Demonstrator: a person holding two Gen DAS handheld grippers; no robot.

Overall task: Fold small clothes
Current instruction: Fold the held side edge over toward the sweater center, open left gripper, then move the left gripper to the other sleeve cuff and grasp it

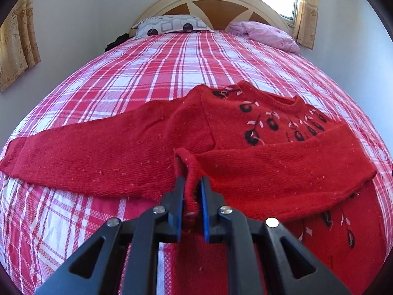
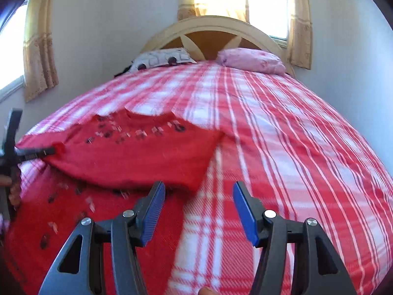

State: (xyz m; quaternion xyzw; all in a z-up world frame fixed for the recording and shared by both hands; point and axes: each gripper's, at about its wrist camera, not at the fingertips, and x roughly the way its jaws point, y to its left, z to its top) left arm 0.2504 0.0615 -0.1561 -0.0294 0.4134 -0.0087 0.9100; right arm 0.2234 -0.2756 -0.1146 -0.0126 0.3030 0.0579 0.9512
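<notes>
One red sweater (image 1: 245, 132) lay on the bed (image 1: 152, 59), partly folded.
Your left hand-held gripper (image 1: 192, 184) was clamped on a bunched sweater cuff held over the garment; your right hand-held gripper (image 2: 199, 191) stood half-wide with nothing between its blue pads, over the plaid cover beside the sweater's edge. You had two pillows (image 1: 169, 25) at the headboard, and one sweater in all.

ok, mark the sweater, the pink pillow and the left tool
red sweater (image 1: 245, 127), left wrist view, chest
pink pillow (image 2: 250, 60), right wrist view, middle
left tool (image 1: 192, 191), left wrist view, between fingertips, shut on cuff
</notes>
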